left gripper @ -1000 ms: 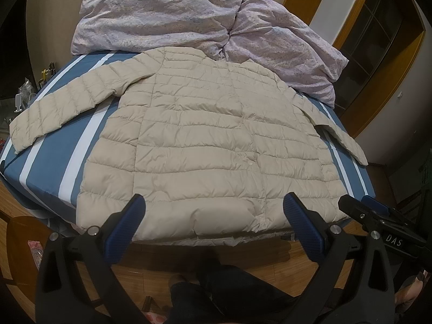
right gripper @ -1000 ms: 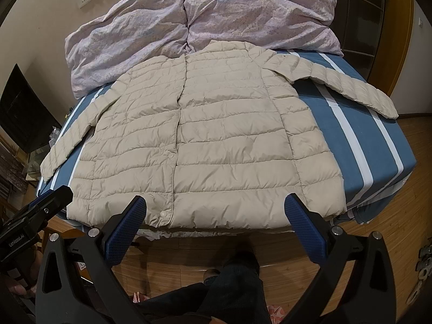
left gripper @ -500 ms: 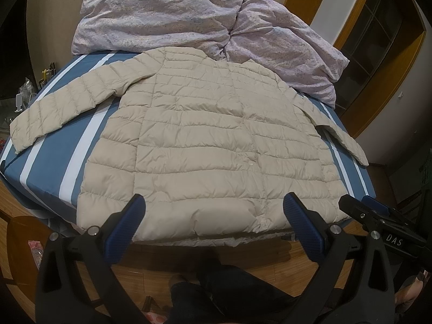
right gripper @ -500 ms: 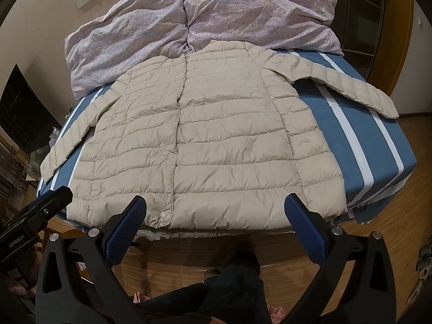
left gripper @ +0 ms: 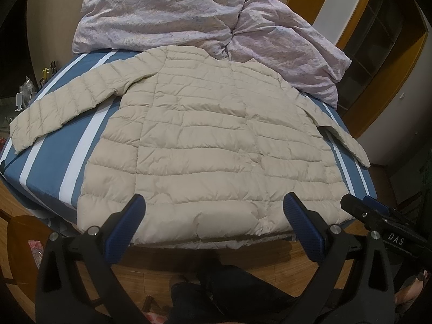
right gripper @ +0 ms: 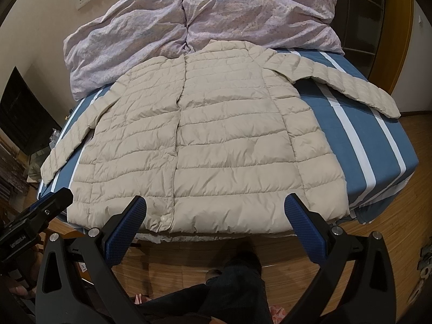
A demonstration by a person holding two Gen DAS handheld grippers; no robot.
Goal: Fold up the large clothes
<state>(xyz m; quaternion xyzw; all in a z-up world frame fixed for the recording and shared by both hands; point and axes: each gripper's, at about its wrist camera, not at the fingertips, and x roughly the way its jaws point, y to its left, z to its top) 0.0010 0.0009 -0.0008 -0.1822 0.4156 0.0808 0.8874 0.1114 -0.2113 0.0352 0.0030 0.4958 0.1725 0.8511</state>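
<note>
A beige quilted puffer jacket [left gripper: 216, 145] lies flat, front up, on a blue bed with white stripes [left gripper: 51, 162], sleeves spread to both sides. It also shows in the right wrist view [right gripper: 210, 145], hem at the bed's near edge. My left gripper [left gripper: 214, 210] is open and empty, held just before the hem. My right gripper [right gripper: 216, 210] is open and empty, also in front of the hem. The right gripper's body shows at the right edge of the left wrist view [left gripper: 383, 221]; the left gripper's body shows at the left of the right wrist view [right gripper: 35, 224].
A crumpled lilac duvet [left gripper: 189, 19] is heaped at the head of the bed, also in the right wrist view [right gripper: 216, 19]. Wooden floor [right gripper: 391, 243] surrounds the bed. The person's dark-trousered legs [right gripper: 237, 283] stand at the foot. A wooden door frame [left gripper: 383, 81] is at right.
</note>
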